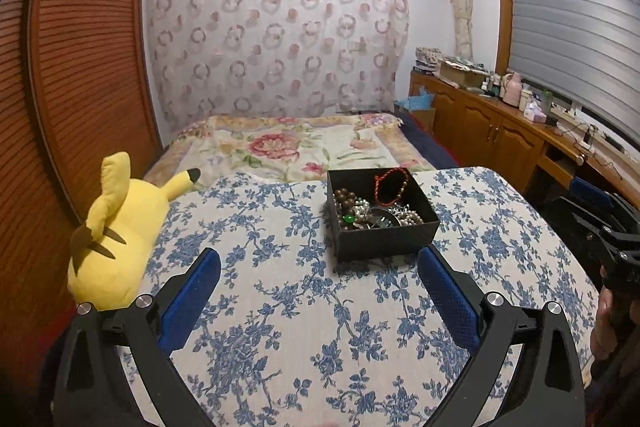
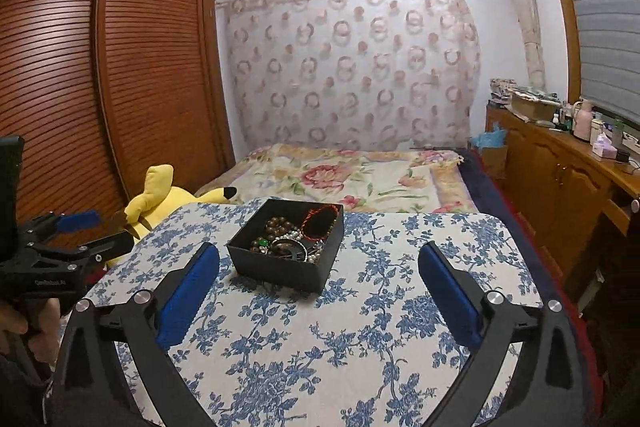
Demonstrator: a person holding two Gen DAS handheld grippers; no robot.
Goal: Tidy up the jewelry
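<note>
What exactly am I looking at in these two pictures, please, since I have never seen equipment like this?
A person holds a two-finger gripper in each hand; each carries a fisheye camera looking forward along its blue-padded fingers. One picture comes from the left gripper, the other from the right gripper. Both are open and hold nothing. They hover above a table with a blue floral cloth. On it stands an open black box of tangled jewelry, including a red cord bracelet and brown beads. A yellow plush toy lies beside the table.

Left tool [image 1: 320, 269], right tool [image 2: 320, 267]: black curved arms, blue ribbed pads, silver screws
</note>
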